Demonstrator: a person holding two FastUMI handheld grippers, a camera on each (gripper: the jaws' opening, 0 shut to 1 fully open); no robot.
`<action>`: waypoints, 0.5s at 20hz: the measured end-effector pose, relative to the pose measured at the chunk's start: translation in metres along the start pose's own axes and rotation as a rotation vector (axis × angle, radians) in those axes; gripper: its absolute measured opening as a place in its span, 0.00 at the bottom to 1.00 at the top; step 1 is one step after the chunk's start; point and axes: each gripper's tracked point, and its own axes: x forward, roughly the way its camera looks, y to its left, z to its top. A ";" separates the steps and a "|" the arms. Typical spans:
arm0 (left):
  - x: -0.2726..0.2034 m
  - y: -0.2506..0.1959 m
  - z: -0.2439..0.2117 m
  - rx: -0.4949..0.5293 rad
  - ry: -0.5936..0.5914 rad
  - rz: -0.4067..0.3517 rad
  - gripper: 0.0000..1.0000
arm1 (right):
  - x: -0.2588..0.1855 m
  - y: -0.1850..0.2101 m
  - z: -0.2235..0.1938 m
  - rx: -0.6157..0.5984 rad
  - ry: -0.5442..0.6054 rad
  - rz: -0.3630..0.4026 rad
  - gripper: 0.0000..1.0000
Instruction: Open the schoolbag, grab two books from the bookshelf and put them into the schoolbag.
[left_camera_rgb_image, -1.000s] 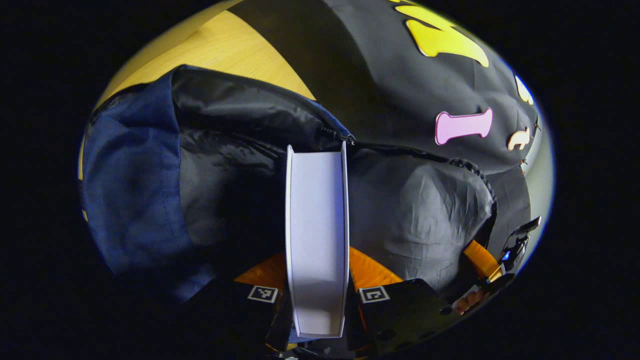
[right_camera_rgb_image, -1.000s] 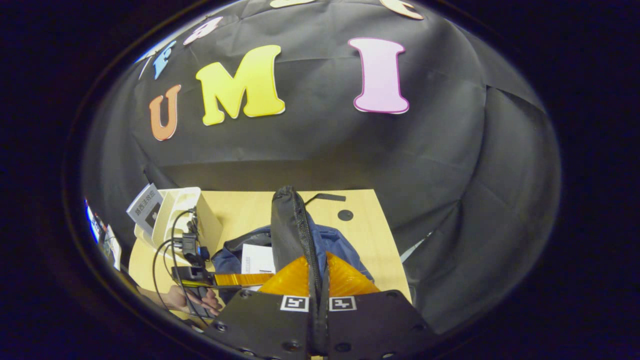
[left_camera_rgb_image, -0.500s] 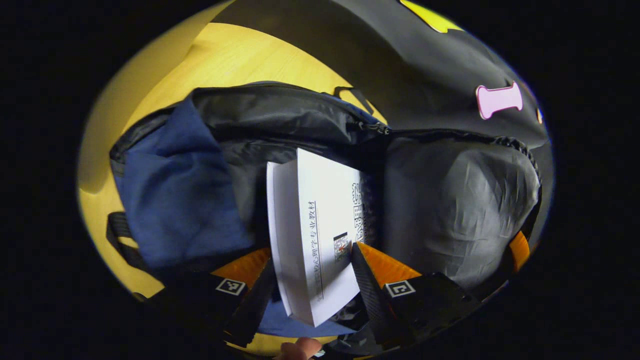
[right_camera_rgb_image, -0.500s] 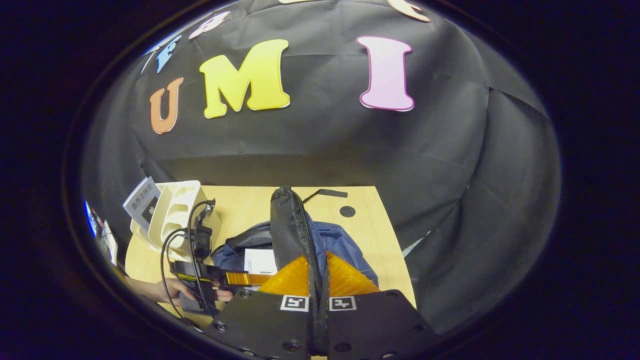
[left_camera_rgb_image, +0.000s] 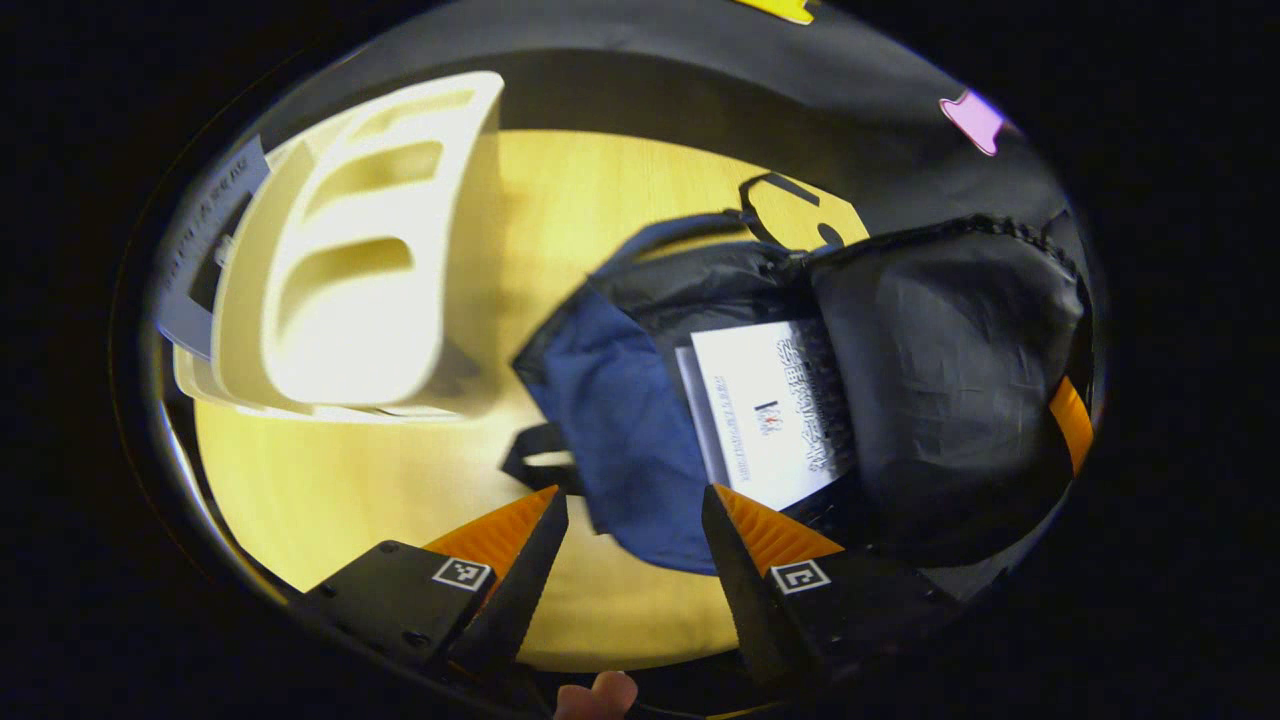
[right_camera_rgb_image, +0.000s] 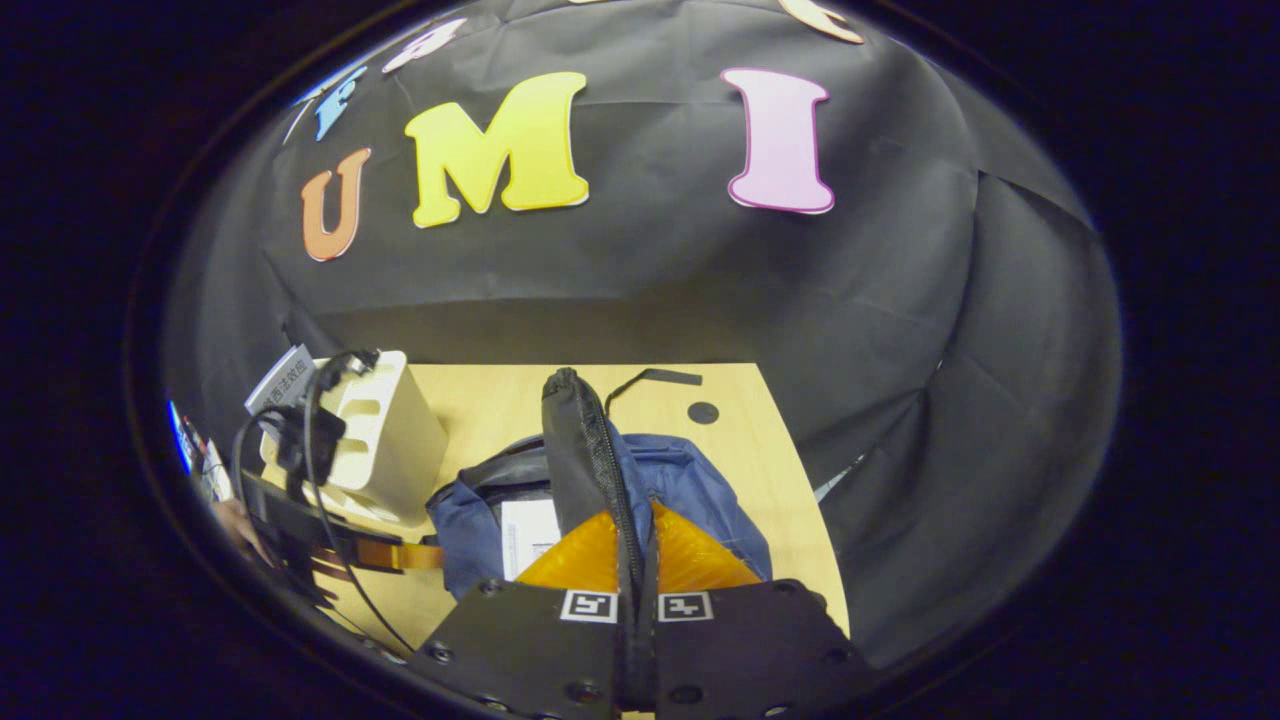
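Observation:
The blue schoolbag (left_camera_rgb_image: 620, 440) lies open on the wooden table, its black lining showing. A white book (left_camera_rgb_image: 770, 410) rests inside the opening. My left gripper (left_camera_rgb_image: 632, 500) hovers open and empty in front of the bag, clear of the book. The bag's black flap (right_camera_rgb_image: 575, 450) stands upright, pinched at its zipper edge by my right gripper (right_camera_rgb_image: 636, 515), which is shut on it. From the right gripper view the book (right_camera_rgb_image: 530, 525) shows in the bag (right_camera_rgb_image: 700, 490), with the left gripper (right_camera_rgb_image: 400, 555) off to its left. A cream bookshelf (left_camera_rgb_image: 370, 260) holds a grey book (left_camera_rgb_image: 200, 260).
The bookshelf (right_camera_rgb_image: 385, 440) stands left of the bag on the table (right_camera_rgb_image: 480, 410), with a book (right_camera_rgb_image: 280, 380) behind it. A cable loops over the left gripper's body. A dark round mark (right_camera_rgb_image: 703, 411) and a bag strap (right_camera_rgb_image: 655, 378) lie at the table's far edge.
My left gripper let go of the white book, which now lies in the bag, and pulled back out and to the left, toward the bookshelf. The right gripper kept holding the flap up.

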 end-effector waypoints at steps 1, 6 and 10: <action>-0.014 0.016 0.006 0.032 -0.038 0.043 0.86 | -0.001 0.002 -0.001 0.000 -0.001 0.000 0.00; -0.094 0.075 0.028 0.059 -0.171 0.145 0.87 | -0.002 0.015 -0.007 -0.021 -0.001 0.010 0.00; -0.160 0.138 0.062 0.011 -0.252 0.192 0.88 | -0.002 0.022 -0.005 -0.077 -0.004 0.007 0.00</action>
